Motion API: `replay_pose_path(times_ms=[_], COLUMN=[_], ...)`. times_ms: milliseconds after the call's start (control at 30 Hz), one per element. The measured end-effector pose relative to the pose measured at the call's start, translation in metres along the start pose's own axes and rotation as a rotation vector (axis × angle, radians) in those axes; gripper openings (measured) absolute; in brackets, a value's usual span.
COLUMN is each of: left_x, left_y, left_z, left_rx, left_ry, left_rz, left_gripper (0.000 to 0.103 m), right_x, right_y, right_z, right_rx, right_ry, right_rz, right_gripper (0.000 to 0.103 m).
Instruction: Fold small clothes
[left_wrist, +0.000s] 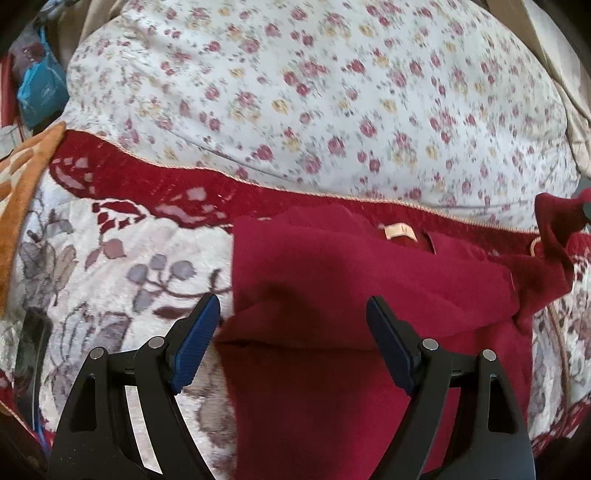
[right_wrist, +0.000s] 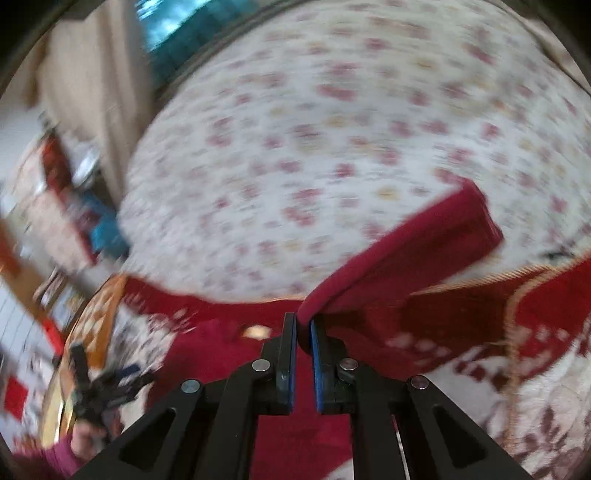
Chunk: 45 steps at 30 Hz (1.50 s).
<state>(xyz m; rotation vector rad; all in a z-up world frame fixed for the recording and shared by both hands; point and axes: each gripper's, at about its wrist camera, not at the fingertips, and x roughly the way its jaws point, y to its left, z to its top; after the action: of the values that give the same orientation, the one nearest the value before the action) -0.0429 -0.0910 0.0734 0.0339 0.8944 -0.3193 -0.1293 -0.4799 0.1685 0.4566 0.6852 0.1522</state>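
A dark red small garment (left_wrist: 351, 295) lies on a red and white patterned blanket (left_wrist: 110, 258), its pale neck label (left_wrist: 397, 232) facing up. My left gripper (left_wrist: 293, 312) hovers open over the garment's left part, with nothing pinched between its blue pads. In the right wrist view my right gripper (right_wrist: 303, 321) is shut on a sleeve-like end of the red garment (right_wrist: 406, 251), which it holds up off the blanket, pointing up and right. From the left wrist view that raised cloth (left_wrist: 554, 229) shows at the right edge. The left gripper (right_wrist: 107, 386) appears blurred at lower left, held by a hand.
A white quilt with small pink flowers (left_wrist: 314, 92) bulges behind the blanket. An orange patterned blanket (left_wrist: 26, 166) lies at the left edge, with blue clutter (left_wrist: 40, 88) beyond it. A beige curtain (right_wrist: 92, 92) hangs at the far left. A magenta sleeve (right_wrist: 51, 459) shows at the bottom left.
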Motion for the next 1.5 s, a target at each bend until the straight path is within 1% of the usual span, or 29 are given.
replay_pose_path(times_ms=[33,133,167,200,267,333,400,433,467,533,567,600,633,667,700,767,867,933,1067,1100,1133,1167,1200,1267,1333,1367,1500], left_x=[-0.002,-0.009,-0.011,-0.011,-0.010,-0.008,-0.007,-0.008,-0.007,-0.006,-0.005,-0.003,-0.002,0.000,0.002,0.009,0.029,0.048,0.088,0.095,0.100,0.104,0.102,0.089,0.072,0.060,0.031], left_y=[0.003,0.010,0.012,0.015,0.021,0.028,0.032,0.034,0.037,0.040,0.042,0.043,0.043,0.042,0.039,0.029,0.009,-0.003,-0.026,-0.031,-0.034,-0.038,-0.041,-0.045,-0.044,-0.041,-0.033], left_z=[0.001,0.001,0.001,0.001,0.000,-0.001,-0.002,-0.002,-0.003,-0.002,-0.002,-0.001,0.001,0.003,0.007,0.015,0.027,0.033,0.040,0.040,0.038,0.037,0.038,0.042,0.051,0.057,0.076], left_rx=[-0.008,-0.028,-0.034,-0.043,-0.067,-0.091,-0.100,-0.102,-0.105,-0.119,-0.136,-0.152,-0.162,-0.166,-0.163,-0.132,-0.075,-0.046,0.016,0.032,0.042,0.048,0.053,0.073,0.077,0.071,0.051], left_ry=[-0.004,-0.018,-0.020,-0.021,-0.017,-0.004,0.003,0.002,0.000,-0.004,-0.005,-0.003,0.001,0.004,0.002,0.001,0.034,0.068,0.147,0.164,0.177,0.190,0.182,0.123,0.072,0.041,-0.025], left_rz=[-0.002,-0.005,-0.005,-0.006,-0.011,-0.022,-0.031,-0.036,-0.043,-0.061,-0.079,-0.094,-0.106,-0.113,-0.115,-0.113,-0.099,-0.082,-0.010,-0.007,-0.009,-0.019,-0.020,-0.014,-0.037,-0.061,-0.104], left_gripper=[0.082,0.082,0.082,0.082,0.082,0.082,0.082,0.082,0.082,0.082,0.082,0.082,0.082,0.082,0.082,0.082,0.082,0.082,0.080,0.076,0.056,0.040,0.038,0.011,0.011,0.011,0.011], right_x=[0.003,0.017,0.030,0.036,0.068,0.095,0.123,0.130,0.133,0.128,0.122,0.115,0.109,0.101,0.094,0.081,0.066,0.057,0.045,0.044,0.043,0.041,0.040,0.037,0.034,0.035,0.041], right_y=[0.019,0.058,0.078,0.089,0.118,0.137,0.154,0.157,0.159,0.153,0.146,0.135,0.126,0.113,0.105,0.086,0.067,0.056,0.041,0.037,0.035,0.031,0.026,0.020,0.015,0.015,0.028], right_z=[-0.001,-0.011,-0.017,-0.022,-0.038,-0.054,-0.074,-0.079,-0.083,-0.083,-0.081,-0.079,-0.077,-0.078,-0.078,-0.081,-0.084,-0.087,-0.091,-0.091,-0.091,-0.091,-0.090,-0.090,-0.090,-0.091,-0.095], right_rx=[-0.035,-0.100,-0.138,-0.161,-0.204,-0.234,-0.270,-0.278,-0.291,-0.291,-0.270,-0.239,-0.218,-0.193,-0.178,-0.141,-0.098,-0.074,-0.053,-0.051,-0.048,-0.044,-0.039,-0.038,-0.048,-0.058,-0.176], right_ry=[0.012,0.050,0.081,0.099,0.151,0.203,0.279,0.299,0.304,0.284,0.276,0.271,0.269,0.265,0.263,0.269,0.254,0.237,0.200,0.189,0.180,0.172,0.165,0.152,0.153,0.160,0.196], right_rz=[0.028,0.093,0.116,0.120,0.150,0.172,0.196,0.194,0.171,0.140,0.133,0.123,0.109,0.071,0.049,0.015,-0.009,-0.022,-0.032,-0.036,-0.039,-0.045,-0.054,-0.072,-0.088,-0.091,-0.082], right_gripper=[0.007,0.007,0.007,0.007,0.007,0.007,0.007,0.007,0.007,0.008,0.011,0.024,0.035,0.050,0.053,0.053,0.053,0.053,0.053,0.053,0.053,0.053,0.053,0.054,0.055,0.055,0.056])
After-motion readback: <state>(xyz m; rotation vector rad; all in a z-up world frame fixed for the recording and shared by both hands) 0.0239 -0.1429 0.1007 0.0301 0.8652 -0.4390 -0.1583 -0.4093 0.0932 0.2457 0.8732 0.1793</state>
